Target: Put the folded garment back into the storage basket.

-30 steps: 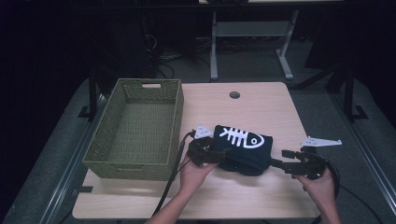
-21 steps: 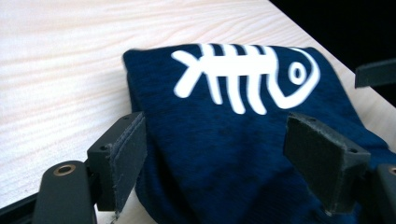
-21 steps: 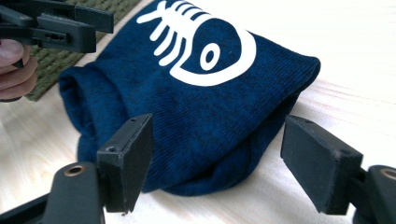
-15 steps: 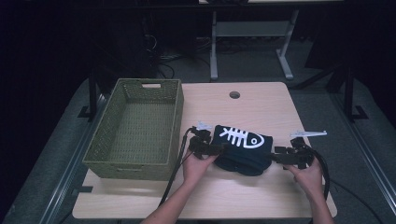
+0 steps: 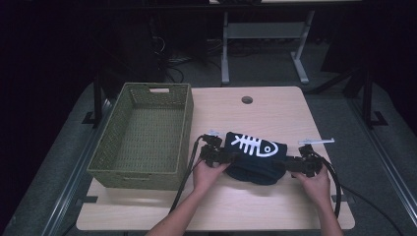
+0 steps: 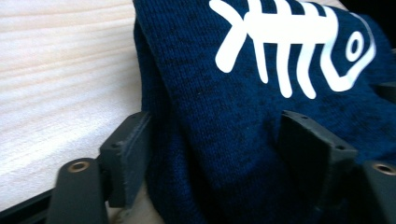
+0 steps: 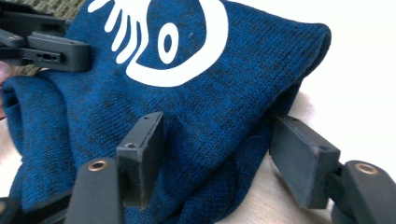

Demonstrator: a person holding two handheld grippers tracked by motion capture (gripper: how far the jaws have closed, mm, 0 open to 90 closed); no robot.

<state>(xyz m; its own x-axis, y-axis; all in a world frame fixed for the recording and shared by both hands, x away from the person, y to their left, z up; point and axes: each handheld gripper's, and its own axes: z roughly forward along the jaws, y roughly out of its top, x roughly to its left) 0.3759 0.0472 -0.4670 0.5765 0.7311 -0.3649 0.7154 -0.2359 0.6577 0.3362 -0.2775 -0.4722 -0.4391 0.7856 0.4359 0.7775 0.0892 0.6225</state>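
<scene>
I have a folded dark blue sweater (image 5: 255,157) with a white fish-skeleton print lying on the pale wooden tabletop (image 5: 275,108), just to the right of a green woven basket (image 5: 142,132). My left claw (image 5: 219,156) sits at the sweater's left end and my right claw (image 5: 297,164) at its right end, each held in one hand (image 5: 209,172). In the left gripper view, my left claw (image 6: 219,154) has its jaws spread wide, with a thick fold of the knit bulging up between them. In the right gripper view, my right claw (image 7: 219,158) likewise straddles the sweater's (image 7: 196,93) edge with jaws wide apart, the fabric filling the gap; the other claw's black jaw shows at the upper left. A cable (image 5: 184,177) trails from my left claw along the basket's side.
</scene>
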